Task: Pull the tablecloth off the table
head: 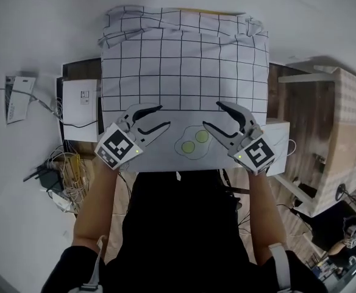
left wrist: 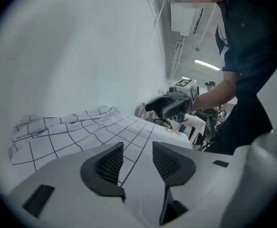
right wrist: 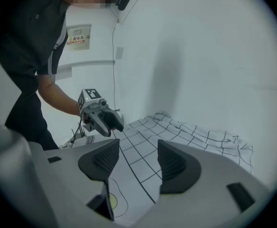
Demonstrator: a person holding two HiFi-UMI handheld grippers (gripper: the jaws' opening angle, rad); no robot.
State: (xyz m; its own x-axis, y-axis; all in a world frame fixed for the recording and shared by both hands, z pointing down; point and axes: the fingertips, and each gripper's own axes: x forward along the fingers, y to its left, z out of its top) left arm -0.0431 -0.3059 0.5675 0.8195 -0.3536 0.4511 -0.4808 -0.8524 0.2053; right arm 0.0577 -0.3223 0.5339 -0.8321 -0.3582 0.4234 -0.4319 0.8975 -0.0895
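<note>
Room: pale wall and floor all round; the head view looks steeply down on the scene.
Left side: a tangle of cables (head: 65,179) on the floor, with a white box (head: 80,100) beside the cloth's left edge.
Tablecloth: the tablecloth (head: 184,60), white with a black grid, lies spread over the desk, which it hides; its far end is rumpled into folds and its near strip is plain.
Left gripper: the left gripper (head: 164,116) hovers over the near-left part of the cloth; its 2 fingers (left wrist: 111,161) are spread, with only the cloth's surface showing through the gap and nothing pinched.
Print: 2 yellow-green discs inside a wavy outline (head: 193,143) sit between the 2 grippers, probably printed on the plain strip.
Right gripper: the right gripper (head: 211,115) hovers over the near-right part, pointing inward toward the left one; its fingers (right wrist: 172,163) are spread wide and hold nothing.
Right side: wooden furniture (head: 324,133) stands beside the desk.
</note>
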